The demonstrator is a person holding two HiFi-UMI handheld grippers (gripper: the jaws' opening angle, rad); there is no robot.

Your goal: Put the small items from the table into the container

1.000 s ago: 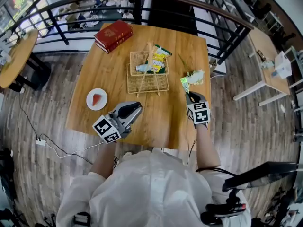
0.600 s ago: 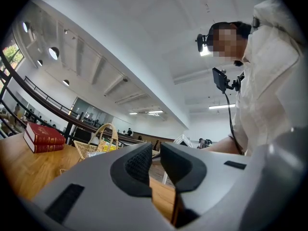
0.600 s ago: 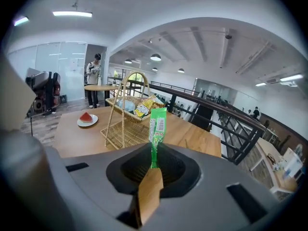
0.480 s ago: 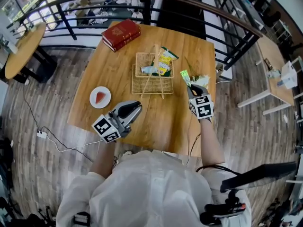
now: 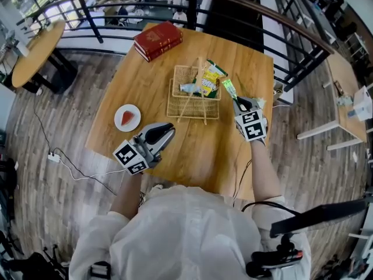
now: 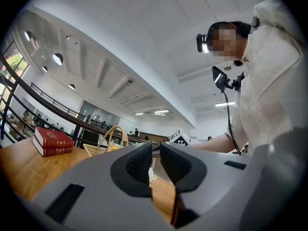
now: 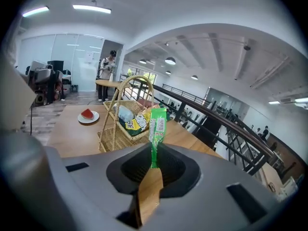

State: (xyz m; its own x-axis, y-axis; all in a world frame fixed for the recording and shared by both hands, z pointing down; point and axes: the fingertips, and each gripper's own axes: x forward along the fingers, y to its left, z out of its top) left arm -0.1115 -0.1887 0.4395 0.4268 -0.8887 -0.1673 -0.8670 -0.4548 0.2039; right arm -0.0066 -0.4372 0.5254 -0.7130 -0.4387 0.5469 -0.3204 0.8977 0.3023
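A wicker basket (image 5: pixel 172 98) with a tall handle stands mid-table and holds a yellow snack bag (image 5: pixel 211 79) and a pale packet (image 5: pixel 189 88). My right gripper (image 5: pixel 238 102) is just right of it, shut on the lower end of a green packet (image 5: pixel 228 87). In the right gripper view the green packet (image 7: pixel 157 124) stands upright from the gripper (image 7: pixel 154 160), with the basket (image 7: pixel 113 141) just behind it to the left. My left gripper (image 5: pixel 169 128) hovers at the table's near left. In its own view the left gripper (image 6: pixel 156 150) holds nothing and its pads are barely apart.
A white plate (image 5: pixel 127 118) with a watermelon slice lies left of the basket. Red books (image 5: pixel 157 39) are stacked at the far left corner. Something white and crumpled (image 5: pixel 260 102) lies by the right gripper. A black railing (image 5: pixel 291 25) runs behind the wooden table (image 5: pixel 192 147).
My right gripper has carried the green packet up off the table and farther along the basket's right side. The left gripper has stayed in place.
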